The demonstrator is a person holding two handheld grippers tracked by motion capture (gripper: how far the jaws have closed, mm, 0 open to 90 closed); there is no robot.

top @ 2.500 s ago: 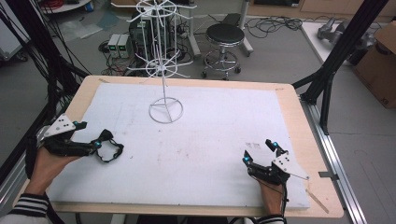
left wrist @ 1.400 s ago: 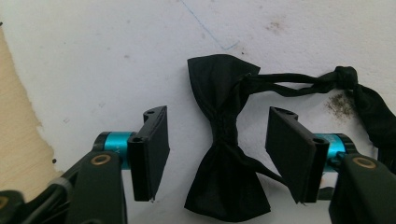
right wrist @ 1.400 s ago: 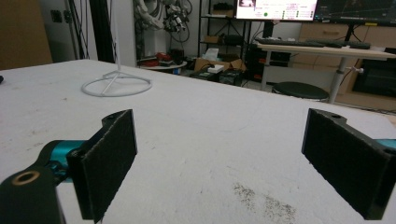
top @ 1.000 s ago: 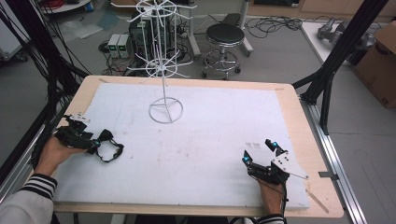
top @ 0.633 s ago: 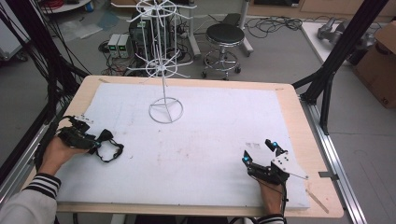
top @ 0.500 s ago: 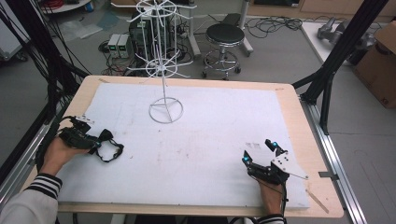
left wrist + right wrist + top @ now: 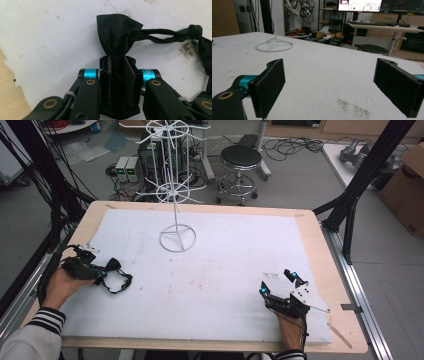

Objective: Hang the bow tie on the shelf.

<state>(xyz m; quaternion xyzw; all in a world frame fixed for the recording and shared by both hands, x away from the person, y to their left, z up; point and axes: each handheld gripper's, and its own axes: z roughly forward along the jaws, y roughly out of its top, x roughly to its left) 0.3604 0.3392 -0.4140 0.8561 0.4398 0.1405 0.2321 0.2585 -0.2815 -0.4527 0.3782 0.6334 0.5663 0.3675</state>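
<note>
Black fingers (image 7: 117, 82), teal joints, brass screws; striped cuff (image 7: 47, 320).

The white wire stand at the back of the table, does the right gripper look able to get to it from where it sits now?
Probably yes. The right gripper rests open near the front edge, and the white mat between it and the white wire stand lies bare. The left gripper, shut on the black strap, sits far off to the side.

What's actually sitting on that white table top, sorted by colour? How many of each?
Black: 1, a black cloth pouch with cord, pinched in the left gripper.
White: 1, a white wire rack at the far side.
Total: 2 things.
</note>
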